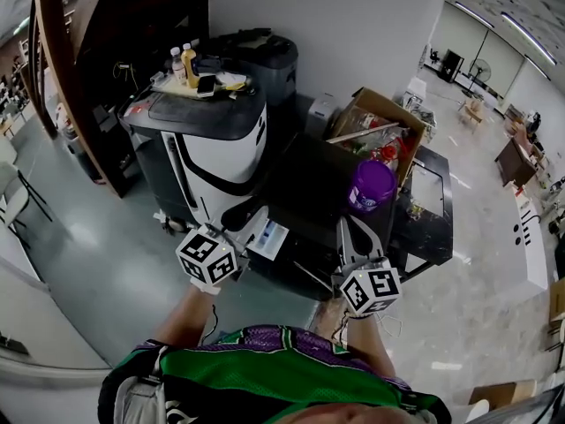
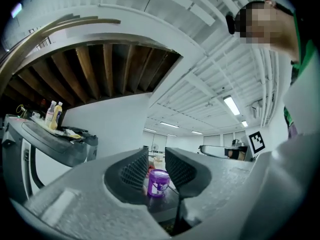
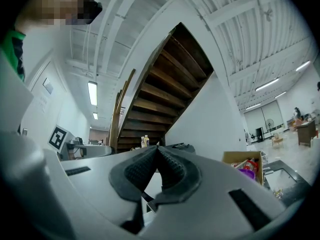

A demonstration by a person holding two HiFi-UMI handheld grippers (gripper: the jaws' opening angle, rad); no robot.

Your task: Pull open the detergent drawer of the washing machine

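Plainly, on the left gripper (image 2: 156, 156) the jaws stand a little apart, gripping nothing — a purple tub (image 2: 159, 183) shows well beyond them. On the right gripper (image 3: 157, 151) the jaws meet, empty.

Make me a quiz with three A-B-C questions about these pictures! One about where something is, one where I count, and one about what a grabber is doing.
1. Where is the purple tub?
A) on the floor
B) in a gripper
C) on top of the dark machine, beside the cardboard box

2. How many bottles stand on the white-and-black machine?
A) two
B) five
C) none

3. How do the jaws of the right gripper stand?
A) wide apart
B) clamped on a bottle
C) closed together, with nothing between them

Answers:
1 C: the head view shows the tub standing on the dark top next to the box.
2 A: two bottles stand side by side in both the head view and the left gripper view.
3 C: in the right gripper view the pads meet at their tips and hold nothing.
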